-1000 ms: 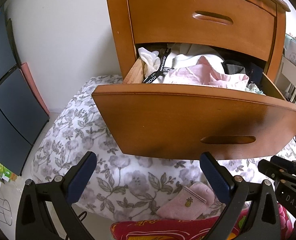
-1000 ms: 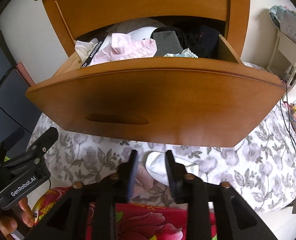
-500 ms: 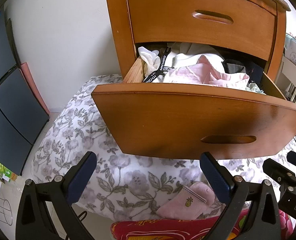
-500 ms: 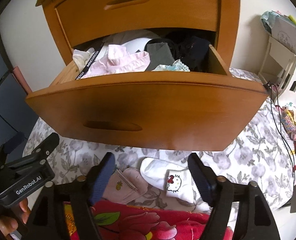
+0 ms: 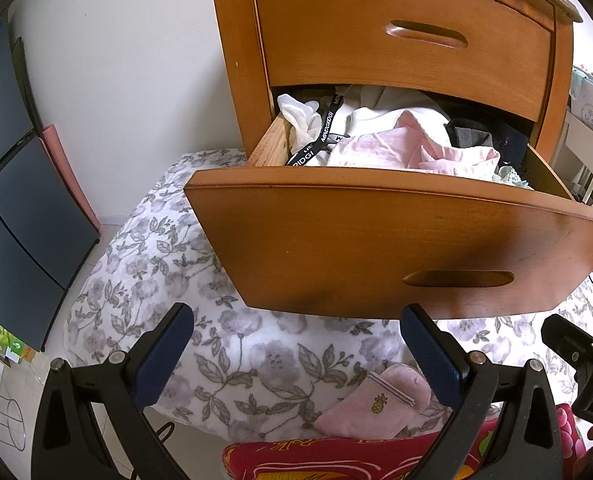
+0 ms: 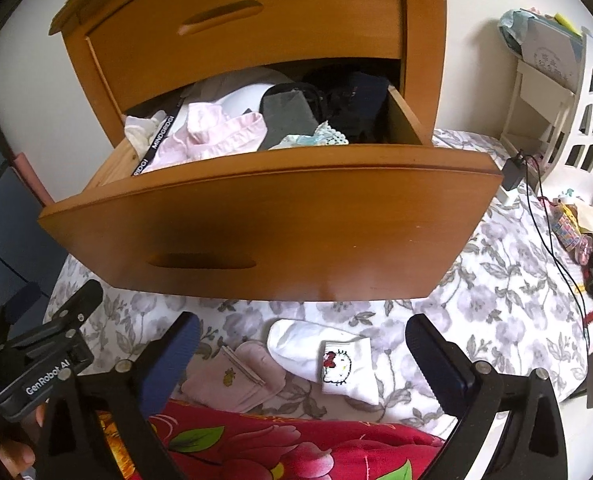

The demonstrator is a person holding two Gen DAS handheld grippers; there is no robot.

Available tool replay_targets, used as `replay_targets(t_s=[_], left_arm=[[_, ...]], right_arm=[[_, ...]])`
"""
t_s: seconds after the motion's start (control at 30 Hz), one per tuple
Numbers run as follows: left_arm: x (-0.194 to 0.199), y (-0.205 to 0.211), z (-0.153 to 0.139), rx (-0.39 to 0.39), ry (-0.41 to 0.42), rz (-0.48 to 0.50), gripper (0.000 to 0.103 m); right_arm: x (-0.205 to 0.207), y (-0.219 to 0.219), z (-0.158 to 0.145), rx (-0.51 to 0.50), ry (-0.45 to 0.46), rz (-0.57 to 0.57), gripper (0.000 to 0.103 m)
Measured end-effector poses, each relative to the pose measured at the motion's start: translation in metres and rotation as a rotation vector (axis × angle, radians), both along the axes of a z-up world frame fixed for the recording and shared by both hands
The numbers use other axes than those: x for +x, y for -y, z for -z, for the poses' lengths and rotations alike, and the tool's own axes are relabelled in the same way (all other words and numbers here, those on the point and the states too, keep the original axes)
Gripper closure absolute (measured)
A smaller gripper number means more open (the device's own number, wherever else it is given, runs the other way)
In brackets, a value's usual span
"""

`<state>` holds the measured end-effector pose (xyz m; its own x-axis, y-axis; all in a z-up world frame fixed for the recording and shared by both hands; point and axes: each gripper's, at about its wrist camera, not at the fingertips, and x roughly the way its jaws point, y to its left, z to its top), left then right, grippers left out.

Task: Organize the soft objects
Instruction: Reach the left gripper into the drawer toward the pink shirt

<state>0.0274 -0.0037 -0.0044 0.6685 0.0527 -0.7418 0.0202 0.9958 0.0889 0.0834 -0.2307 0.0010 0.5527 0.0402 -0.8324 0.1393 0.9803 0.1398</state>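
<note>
A white sock with a cat face (image 6: 336,360) lies on the flowered bedspread (image 6: 496,288), beside a pink sock with a pineapple (image 6: 236,378) (image 5: 372,406). My right gripper (image 6: 302,354) hangs above both socks; its jaws are opening and stand wide, with the pads touching nothing. Wide open too, my left gripper (image 5: 296,346) hovers over the bedspread (image 5: 144,264) left of the pink sock. Above them juts the pulled-out wooden drawer (image 6: 272,236) (image 5: 396,248), stuffed with pink, white and dark clothes (image 5: 408,148).
A closed upper drawer (image 5: 408,40) tops the cabinet. A red flowered blanket (image 6: 280,444) lies at the near edge. Black cables and a charger (image 6: 514,172) cross the bed at right, beside a white rack (image 6: 568,120). Dark panels (image 5: 12,184) line the left wall.
My right gripper went from nearly shut around the white sock to wide open; the sock now lies loose on the bedspread. The left gripper stayed still.
</note>
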Motion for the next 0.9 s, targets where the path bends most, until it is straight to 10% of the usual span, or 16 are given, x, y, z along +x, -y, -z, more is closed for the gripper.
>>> replay_targets(t_s=[0.9], left_arm=[[-0.016, -0.006, -0.043, -0.135, 0.046, 0.089, 0.000]], right_arm=[[-0.010, 0.008, 0.002, 0.052, 0.061, 0.006, 0.000]])
